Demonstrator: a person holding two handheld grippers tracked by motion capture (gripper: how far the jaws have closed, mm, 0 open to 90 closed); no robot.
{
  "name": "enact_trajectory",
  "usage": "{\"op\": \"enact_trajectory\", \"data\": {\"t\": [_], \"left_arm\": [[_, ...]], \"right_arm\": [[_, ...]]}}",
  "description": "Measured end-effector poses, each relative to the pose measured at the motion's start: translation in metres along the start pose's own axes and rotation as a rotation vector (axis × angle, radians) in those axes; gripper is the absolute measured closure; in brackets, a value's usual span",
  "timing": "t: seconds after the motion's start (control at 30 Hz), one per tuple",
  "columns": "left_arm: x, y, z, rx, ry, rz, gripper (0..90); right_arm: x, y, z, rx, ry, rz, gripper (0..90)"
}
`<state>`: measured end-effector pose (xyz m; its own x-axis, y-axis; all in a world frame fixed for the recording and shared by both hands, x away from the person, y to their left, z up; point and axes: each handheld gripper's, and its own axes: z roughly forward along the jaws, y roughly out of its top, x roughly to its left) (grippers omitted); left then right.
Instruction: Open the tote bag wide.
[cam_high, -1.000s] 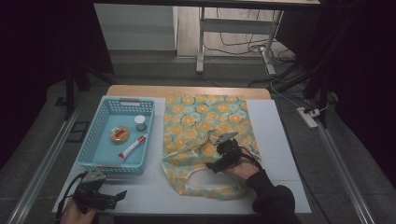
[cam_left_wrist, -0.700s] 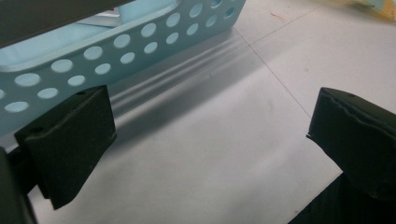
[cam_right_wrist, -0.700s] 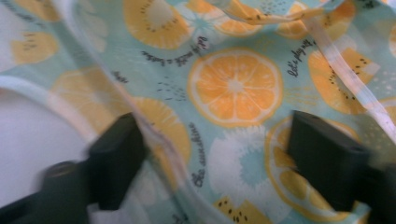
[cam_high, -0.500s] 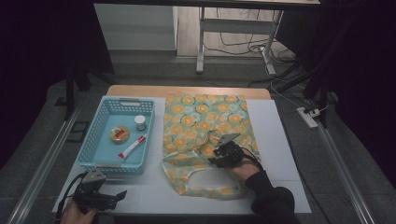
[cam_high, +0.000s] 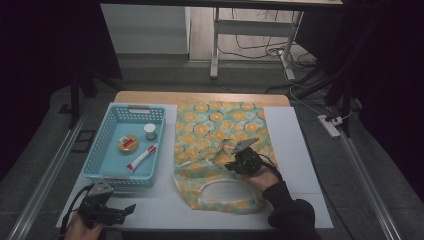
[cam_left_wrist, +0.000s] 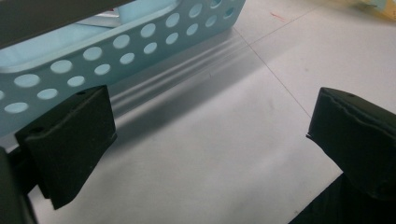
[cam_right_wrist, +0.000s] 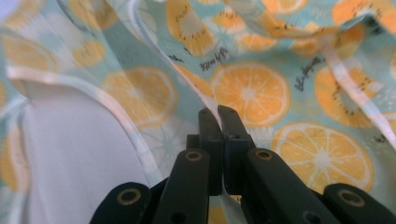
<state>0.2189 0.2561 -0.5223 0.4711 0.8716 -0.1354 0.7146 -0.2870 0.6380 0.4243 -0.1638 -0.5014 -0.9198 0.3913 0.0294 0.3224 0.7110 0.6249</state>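
Observation:
A cloth bag (cam_high: 215, 125) printed with orange slices lies flat on the white table mat, its handles toward the person. My right gripper (cam_high: 231, 161) sits over the bag's mouth. Its jaws have just been closing and now pinch a fold of the bag's fabric (cam_right_wrist: 252, 88) at the white-trimmed edge, as the right gripper (cam_right_wrist: 218, 114) view shows. At the mat's front left corner my left gripper (cam_high: 127, 210) lies low. Its jaws stand wide apart over bare mat, with nothing between them in the left gripper (cam_left_wrist: 210, 126) view.
A light blue perforated basket (cam_high: 95, 165) stands left of the bag, its wall (cam_left_wrist: 116, 46) close ahead of the left jaws. It holds a small white-capped jar (cam_high: 150, 131), a round orange tin (cam_high: 128, 144) and a red-and-white tube (cam_high: 142, 157). Bare mat (cam_high: 300, 165) lies right of the bag.
The right gripper's jaws have closed onto the bag's edge and the hand has shifted slightly. The left gripper has stayed where it was.

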Motion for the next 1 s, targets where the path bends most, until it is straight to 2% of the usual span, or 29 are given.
{"op": "enact_trajectory", "data": {"t": [0.37, 0.67, 0.73, 1.0], "left_arm": [[0.001, 0.0, 0.0, -0.002, -0.001, -0.005, 0.8], [0.001, 0.0, 0.0, -0.003, -0.003, -0.006, 0.8], [0.002, 0.0, 0.0, -0.003, -0.004, -0.006, 0.8], [0.002, 0.001, 0.001, -0.004, -0.008, -0.004, 0.8]], "right_arm": [[0.004, 0.021, -0.013, -0.063, 0.029, 0.024, 89.8], [0.006, 0.038, -0.02, -0.072, 0.035, 0.021, 89.9], [0.006, 0.045, -0.023, -0.081, 0.035, 0.041, 89.8], [0.004, 0.058, -0.03, -0.101, 0.055, 0.051, 89.9]]}}
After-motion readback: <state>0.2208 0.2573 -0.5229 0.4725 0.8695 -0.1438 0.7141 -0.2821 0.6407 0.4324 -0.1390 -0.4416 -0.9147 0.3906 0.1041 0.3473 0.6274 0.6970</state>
